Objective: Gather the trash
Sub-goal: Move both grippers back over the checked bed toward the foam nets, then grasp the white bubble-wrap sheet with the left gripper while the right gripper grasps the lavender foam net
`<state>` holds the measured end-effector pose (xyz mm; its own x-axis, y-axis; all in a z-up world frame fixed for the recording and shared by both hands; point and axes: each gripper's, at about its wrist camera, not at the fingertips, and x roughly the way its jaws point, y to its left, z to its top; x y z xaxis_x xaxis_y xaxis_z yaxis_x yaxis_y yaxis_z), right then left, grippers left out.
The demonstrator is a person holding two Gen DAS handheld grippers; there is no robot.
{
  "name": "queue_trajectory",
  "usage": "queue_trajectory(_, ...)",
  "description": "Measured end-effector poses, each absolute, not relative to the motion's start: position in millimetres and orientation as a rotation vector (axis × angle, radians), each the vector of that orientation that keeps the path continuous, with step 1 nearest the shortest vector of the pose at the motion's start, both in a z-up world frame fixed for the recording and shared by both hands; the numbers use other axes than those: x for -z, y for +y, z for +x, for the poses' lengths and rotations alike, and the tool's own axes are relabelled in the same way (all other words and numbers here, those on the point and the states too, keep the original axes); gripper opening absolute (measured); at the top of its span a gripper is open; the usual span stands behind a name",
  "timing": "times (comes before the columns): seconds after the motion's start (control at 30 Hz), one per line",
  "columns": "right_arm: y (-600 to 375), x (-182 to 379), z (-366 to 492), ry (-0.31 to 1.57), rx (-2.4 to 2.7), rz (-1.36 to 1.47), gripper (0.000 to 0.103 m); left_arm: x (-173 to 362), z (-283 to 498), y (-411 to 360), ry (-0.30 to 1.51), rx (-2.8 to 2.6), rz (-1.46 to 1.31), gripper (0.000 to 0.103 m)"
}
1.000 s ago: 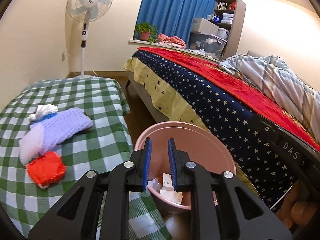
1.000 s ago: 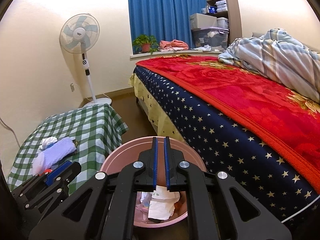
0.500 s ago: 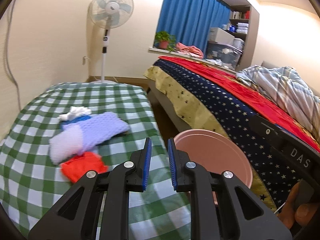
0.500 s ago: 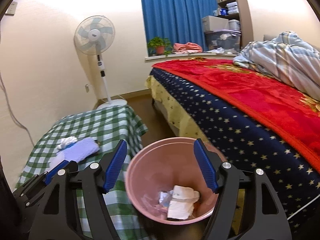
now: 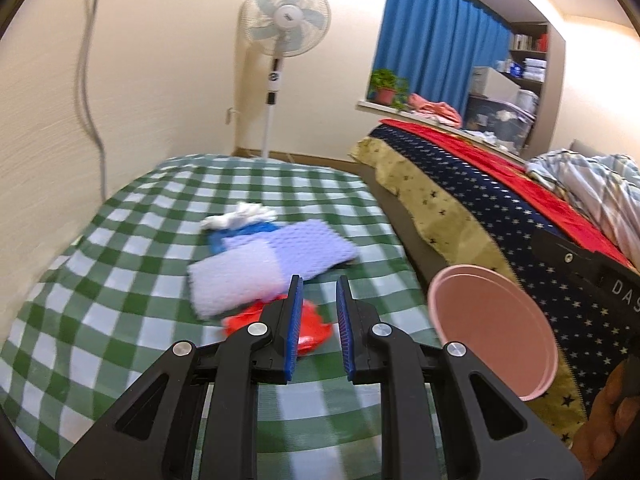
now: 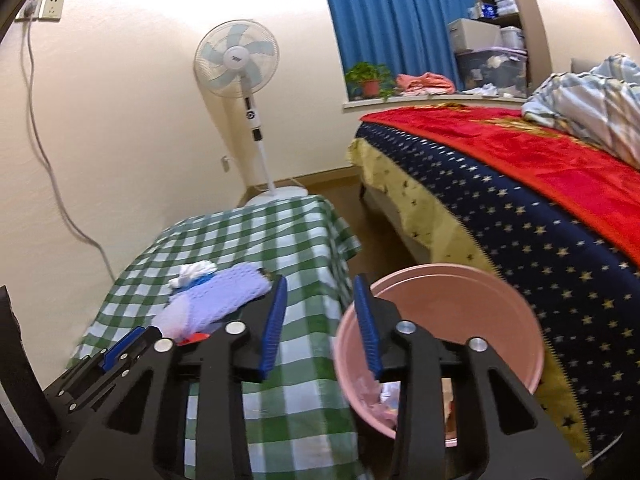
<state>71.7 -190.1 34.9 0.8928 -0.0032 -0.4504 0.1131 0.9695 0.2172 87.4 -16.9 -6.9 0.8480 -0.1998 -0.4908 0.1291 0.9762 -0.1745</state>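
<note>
Swinging from bin (image 5: 494, 330) toward table (image 5: 120, 344) — left tongs (image 5: 318, 322) narrowly parted, lining up over red scrap (image 5: 310, 326); right tongs (image 6: 320, 322) gaping wide, empty, hovering beside bin.

I log: bin (image 6: 440, 320), smooth matt pink plastic. Worktop (image 5: 120, 320), woven green-checked cloth. Pad (image 5: 312, 244), knobbly lilac knit. Wrapper (image 5: 316, 328), glossy red. My fingers (image 5: 294, 324), matt black plastic, ribbed blue pads, metal screws.
</note>
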Motion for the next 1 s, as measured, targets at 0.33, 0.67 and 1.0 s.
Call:
queue_trajectory(0.33, -173.3, -18.7, 101.9, 0.493, -0.013, 0.285, 0.031, 23.6, 105.9, 23.9, 0.574, 0.051, -0.190, 0.017)
queue_trajectory(0.67, -170.6, -1.3, 130.0, 0.529, -0.067, 0.327, 0.030, 31.4, 126.8, 4.3, 0.588, 0.095, -0.134, 0.039)
queue_trajectory(1.0, -172.7, 22.5, 159.1, 0.597, -0.147, 0.397, 0.032, 44.8, 153.6, -7.0, 0.668, 0.065, -0.084, 0.045)
